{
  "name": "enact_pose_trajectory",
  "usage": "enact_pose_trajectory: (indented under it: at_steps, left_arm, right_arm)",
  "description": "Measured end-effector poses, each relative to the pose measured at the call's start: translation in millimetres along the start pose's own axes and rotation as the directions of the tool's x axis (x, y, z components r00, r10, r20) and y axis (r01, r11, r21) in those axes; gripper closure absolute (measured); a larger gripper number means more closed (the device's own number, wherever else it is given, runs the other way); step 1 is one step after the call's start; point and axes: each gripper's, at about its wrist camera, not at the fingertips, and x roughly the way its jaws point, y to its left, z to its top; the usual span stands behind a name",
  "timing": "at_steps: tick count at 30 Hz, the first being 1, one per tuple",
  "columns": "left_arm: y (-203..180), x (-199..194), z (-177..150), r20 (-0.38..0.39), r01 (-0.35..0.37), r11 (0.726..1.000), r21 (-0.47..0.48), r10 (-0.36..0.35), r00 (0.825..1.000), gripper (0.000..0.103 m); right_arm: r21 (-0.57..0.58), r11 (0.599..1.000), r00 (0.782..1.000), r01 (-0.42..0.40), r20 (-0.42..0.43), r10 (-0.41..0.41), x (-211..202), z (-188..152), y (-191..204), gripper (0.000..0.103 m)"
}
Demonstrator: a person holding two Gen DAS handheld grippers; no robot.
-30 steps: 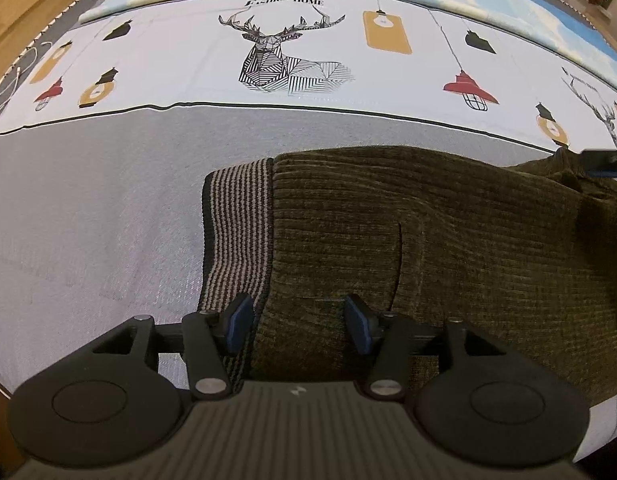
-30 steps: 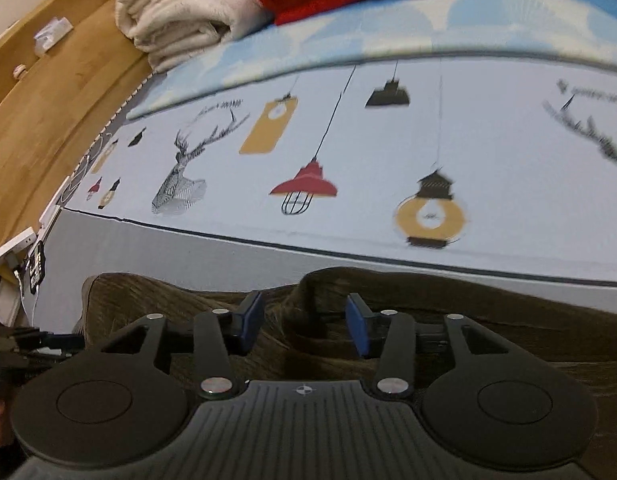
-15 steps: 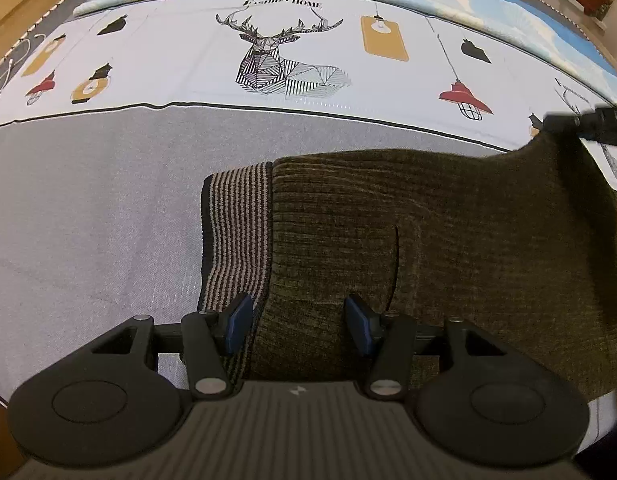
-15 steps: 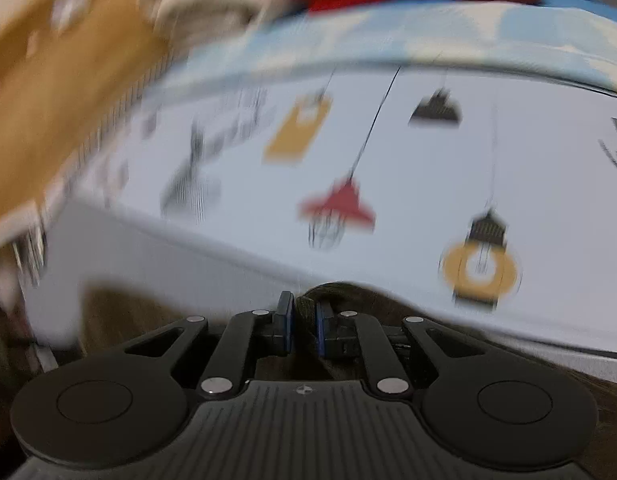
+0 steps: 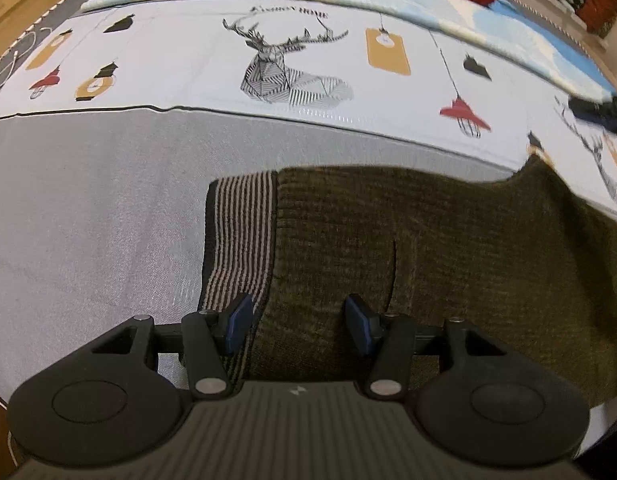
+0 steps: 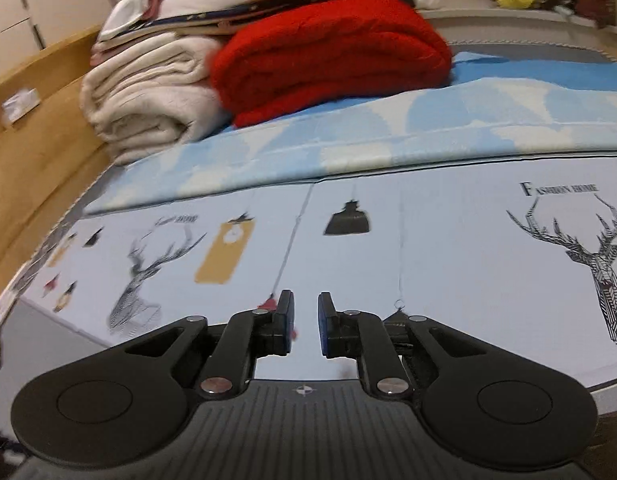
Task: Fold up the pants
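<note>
In the left wrist view the left gripper (image 5: 298, 322) hangs over the waist end of the pants (image 5: 448, 264), its jaws standing apart with nothing pressed between them. One blue pad (image 5: 238, 322) sits above the striped waistband (image 5: 240, 240), the other above the dark olive ribbed cloth. The pants lie flat across the grey part of the bed cover (image 5: 88, 208), waistband to the left and the rest running off to the right, where a corner of the cloth (image 5: 538, 164) peaks upward. Beyond them the white printed sheet (image 5: 180, 60) shows lamps and a line-drawn deer (image 5: 284, 68), with writing above the antlers that reads roughly "Fashion Home", though blurred. At the far right edge a dark blurred shape is too smeared to tell.

In the right wrist view the right gripper (image 6: 305, 326) is over the white sheet, its jaws opening, a narrow gap between them and nothing in it. Behind lie a folded cream blanket (image 6: 148, 96) and a folded red blanket (image 6: 328, 52). To the right, "Fashion Home" (image 6: 560, 189) is printed above another deer (image 6: 588, 256).
</note>
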Motion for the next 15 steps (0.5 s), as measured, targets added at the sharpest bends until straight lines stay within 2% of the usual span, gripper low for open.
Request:
enact_pose_trajectory:
  at_steps: [1,2,4,7,11,15]
  left_arm:
    - [0,-2,1,0.011,0.002,1.000,-0.009,-0.002,1.000,0.046]
    - [0,-5,2,0.030,0.002,1.000,-0.018,-0.002,1.000,0.046]
    - [-2,-11,5,0.071,-0.019,0.999,-0.026,0.021,0.997,0.046]
    - [0,-17,10,0.112,-0.056,0.997,-0.059,0.062,0.992,0.045]
    - [0,-22,16,0.139,-0.021,0.991,-0.132,0.040,0.990,0.045]
    - [-9,-27,18,0.165,0.017,0.987,-0.158,0.009,0.986,0.046]
  right_arm:
    - [-0.013,1.000,1.000,-0.020,-0.021,0.019,-3,-1,0,0.070]
    - [-0.033,0.999,0.999,-0.021,-0.026,0.020,-5,-2,1,0.066]
    - [-0.081,0.997,1.000,0.014,-0.019,-0.015,-15,-4,1,0.066]
    - [-0.079,0.996,0.999,0.046,-0.011,-0.047,-30,-2,-9,0.066]
    - [-0.036,0.992,0.992,0.118,0.050,-0.116,-63,2,-32,0.066]
    - [0.057,0.979,0.972,0.194,0.127,-0.200,-116,1,-71,0.066]
